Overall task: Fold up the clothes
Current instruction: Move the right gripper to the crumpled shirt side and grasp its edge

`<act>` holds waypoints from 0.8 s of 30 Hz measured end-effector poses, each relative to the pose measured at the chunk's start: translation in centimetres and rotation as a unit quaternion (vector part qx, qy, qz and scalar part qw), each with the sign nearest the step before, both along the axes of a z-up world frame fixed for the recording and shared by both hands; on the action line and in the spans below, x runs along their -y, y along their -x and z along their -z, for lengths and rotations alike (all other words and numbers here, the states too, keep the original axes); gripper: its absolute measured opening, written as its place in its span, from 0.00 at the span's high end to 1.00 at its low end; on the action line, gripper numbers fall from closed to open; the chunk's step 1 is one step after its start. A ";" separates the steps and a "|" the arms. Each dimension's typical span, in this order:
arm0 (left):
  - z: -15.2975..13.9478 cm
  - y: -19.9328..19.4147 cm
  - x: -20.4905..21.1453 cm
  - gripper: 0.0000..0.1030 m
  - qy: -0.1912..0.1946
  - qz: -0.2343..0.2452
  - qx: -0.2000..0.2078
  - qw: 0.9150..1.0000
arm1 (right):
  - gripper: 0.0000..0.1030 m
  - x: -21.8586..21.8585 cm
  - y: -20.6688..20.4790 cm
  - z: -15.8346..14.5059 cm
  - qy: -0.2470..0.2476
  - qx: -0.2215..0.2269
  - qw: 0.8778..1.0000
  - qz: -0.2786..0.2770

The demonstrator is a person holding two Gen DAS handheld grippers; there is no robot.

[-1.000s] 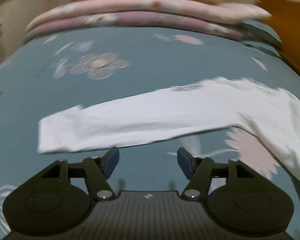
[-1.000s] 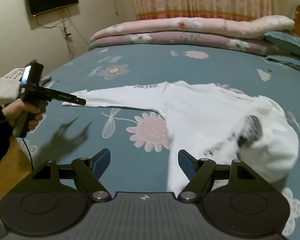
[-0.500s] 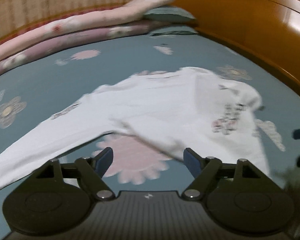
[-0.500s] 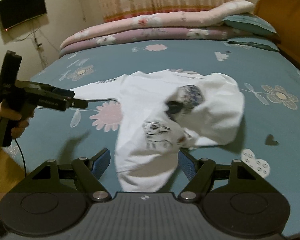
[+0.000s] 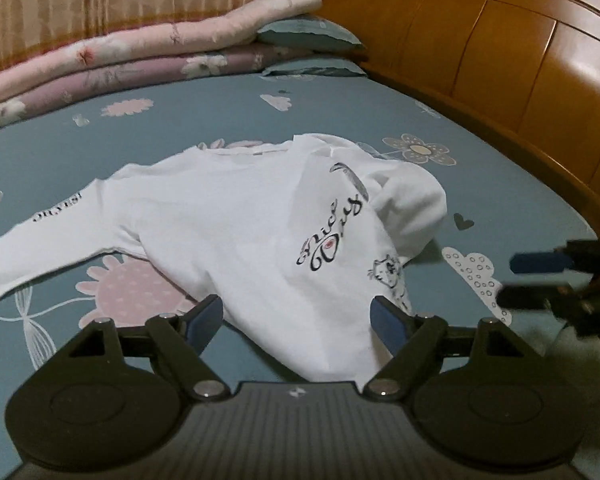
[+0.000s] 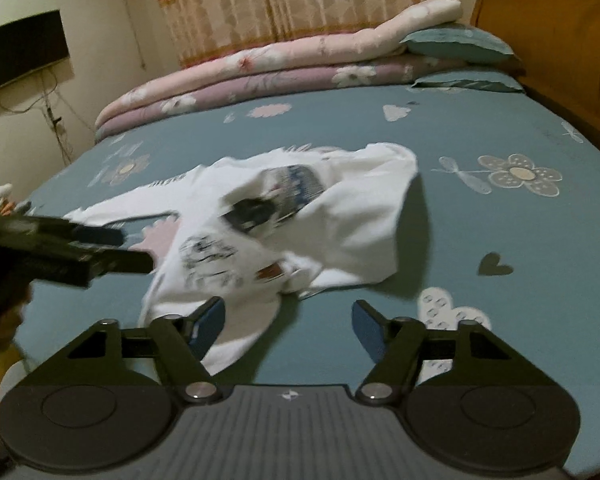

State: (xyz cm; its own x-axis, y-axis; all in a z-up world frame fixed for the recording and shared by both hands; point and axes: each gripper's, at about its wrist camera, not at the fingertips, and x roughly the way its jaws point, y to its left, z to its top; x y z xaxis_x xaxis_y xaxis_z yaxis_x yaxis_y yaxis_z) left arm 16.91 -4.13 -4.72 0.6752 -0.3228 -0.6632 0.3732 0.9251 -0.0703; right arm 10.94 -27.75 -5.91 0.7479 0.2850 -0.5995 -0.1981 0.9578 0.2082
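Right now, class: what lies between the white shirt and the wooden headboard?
In the left wrist view, only bare teal bedsheet with printed flowers lies between the white shirt and the headboard.

A white long-sleeved cotton top point(image 5: 236, 240) lies rumpled on the teal flower-printed bed sheet point(image 5: 228, 120). One sleeve point(image 5: 52, 236), with small dark lettering, stretches out flat to the side. The other side is bunched and folded over the body. Black script and a small cartoon print mark the chest.
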 end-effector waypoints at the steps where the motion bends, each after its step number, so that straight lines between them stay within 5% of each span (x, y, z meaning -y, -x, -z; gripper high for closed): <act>1: -0.2 0.2 0.2 0.21 0.000 -0.007 0.003 1.000 | 0.36 0.5 -0.4 0.2 0.002 0.005 1.000 0.004; 6: -0.4 0.7 1.1 0.19 0.012 -0.022 0.007 1.000 | 0.52 2.4 -4.2 1.5 0.013 0.005 1.000 0.008; 22: 0.1 1.3 1.4 0.19 0.008 -0.034 -0.007 0.999 | 0.54 3.3 -11.1 6.0 0.015 0.014 0.999 -0.041; 24: 0.0 1.4 1.3 0.19 0.009 -0.036 -0.006 0.999 | 0.72 2.6 -11.0 6.1 0.026 0.009 0.999 -0.043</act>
State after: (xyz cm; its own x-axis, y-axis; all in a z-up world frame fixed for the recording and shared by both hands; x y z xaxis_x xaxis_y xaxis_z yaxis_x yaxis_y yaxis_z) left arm 15.55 -5.42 -4.73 0.6897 -0.2854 -0.6655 0.3041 0.9482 -0.0916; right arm 21.91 -30.37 -12.03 0.7330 0.3180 -0.6013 -0.2838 0.9463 0.1545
